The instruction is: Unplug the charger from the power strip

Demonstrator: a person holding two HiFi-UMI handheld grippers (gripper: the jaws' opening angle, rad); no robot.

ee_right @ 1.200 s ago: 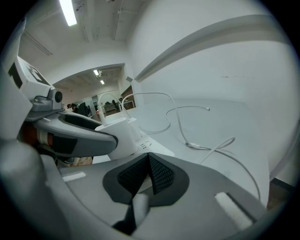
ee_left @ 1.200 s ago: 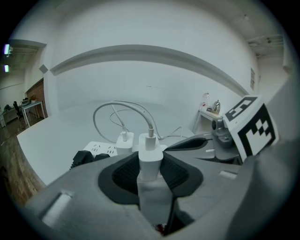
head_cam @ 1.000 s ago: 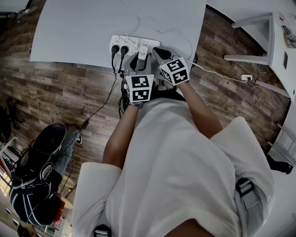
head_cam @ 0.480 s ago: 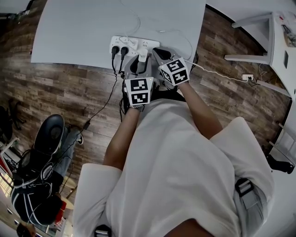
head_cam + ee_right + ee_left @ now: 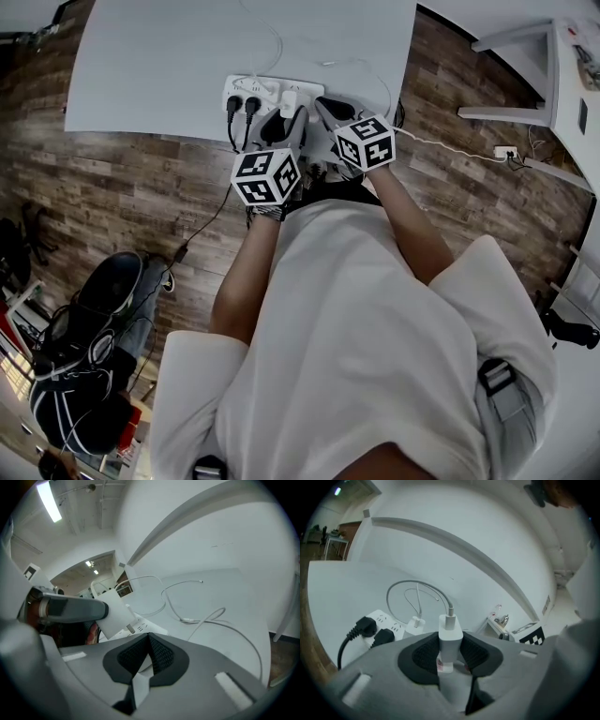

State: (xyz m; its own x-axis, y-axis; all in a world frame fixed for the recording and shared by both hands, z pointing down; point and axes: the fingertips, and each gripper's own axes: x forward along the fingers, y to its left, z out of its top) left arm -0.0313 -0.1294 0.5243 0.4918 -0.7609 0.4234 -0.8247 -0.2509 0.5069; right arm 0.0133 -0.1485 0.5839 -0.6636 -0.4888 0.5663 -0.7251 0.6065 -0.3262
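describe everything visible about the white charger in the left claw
The charger is a small white plastic block, upright between the left claw's dark ribbed pads, which press both its sides. A white cable plugs into its top and loops away over the table. A small red-printed label sits low on its face. In the right gripper view a bare metal prong shows above the power strip, so it looks unplugged.

The charger (image 5: 450, 637) and power strip (image 5: 389, 620) are showing smooth white plastic, while the tabletop (image 5: 169, 66) is looking matt white. The floor (image 5: 141, 187) is showing grained wood planks, and the fingers (image 5: 423, 656) are wearing black ribbed pads.
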